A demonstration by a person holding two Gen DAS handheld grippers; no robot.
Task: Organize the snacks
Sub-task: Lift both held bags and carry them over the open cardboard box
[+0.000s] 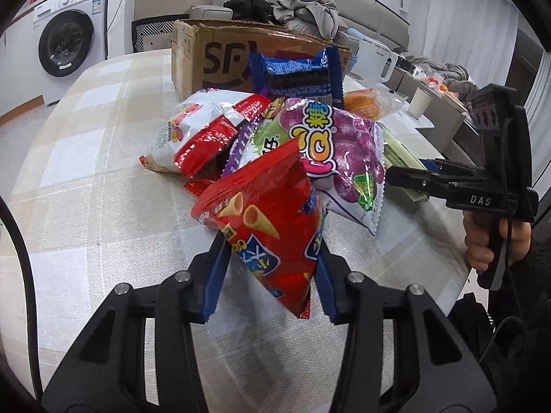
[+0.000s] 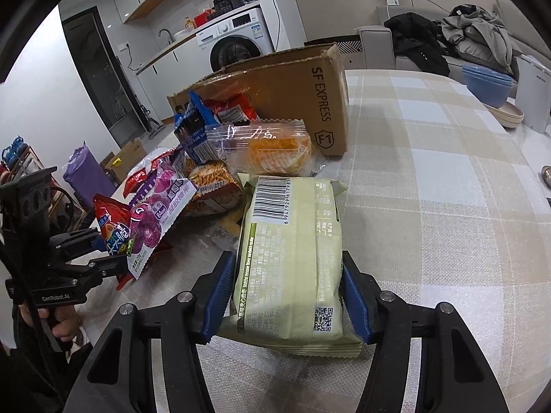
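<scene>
— Where are we?
— Both picks made: my left tool (image 1: pixel 267 268) pinches the red cone-snack bag (image 1: pixel 261 220), right tool (image 2: pixel 287 292) clamps the green biscuit pack (image 2: pixel 292 258).
— Next?
— Lift both toward the cardboard box (image 2: pixel 292 93), twelve o'clock on the bench (image 2: pixel 447 189).

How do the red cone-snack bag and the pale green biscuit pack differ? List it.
The red cone-snack bag is glossy, puffy and tilted on end; the pale green biscuit pack is matte, blocky and lies flat, barcode up. The left gripper pinches the bag; the right gripper clamps the pack. Both are sealed.
</scene>
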